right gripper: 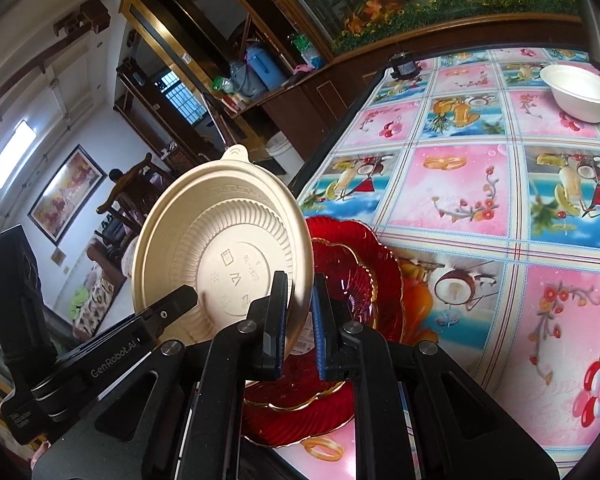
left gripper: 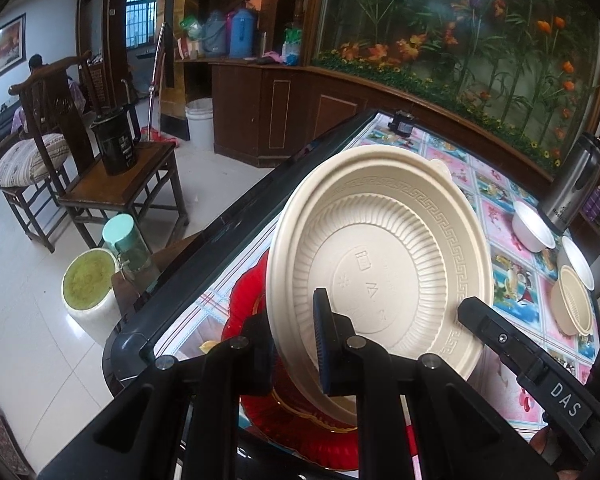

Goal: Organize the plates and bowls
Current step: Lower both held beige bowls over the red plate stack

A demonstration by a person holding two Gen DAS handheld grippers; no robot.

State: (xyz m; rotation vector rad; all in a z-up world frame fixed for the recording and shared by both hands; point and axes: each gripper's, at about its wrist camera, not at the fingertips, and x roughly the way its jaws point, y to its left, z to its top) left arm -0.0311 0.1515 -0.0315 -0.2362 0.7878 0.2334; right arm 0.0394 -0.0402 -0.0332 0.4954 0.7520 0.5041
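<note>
both grippers' jaws pinch the beige plate [left gripper: 380, 264] above red plates [right gripper: 340, 280].

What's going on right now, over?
Left gripper and right gripper both clamp beige plate, held tilted above red plates. White bowl sits apart.

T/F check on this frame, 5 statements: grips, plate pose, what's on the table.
1. Both grippers clamp the beige plate. True: the left gripper and the right gripper each pinch its rim.
2. The beige plate lies flat on the table. False: it is held tilted above the red plates.
3. A white bowl stands upright on the tablecloth. True.
4. The red plates are blue. False: red with gold edging.
5. The right gripper hangs free. False: it grips the plate.
</note>
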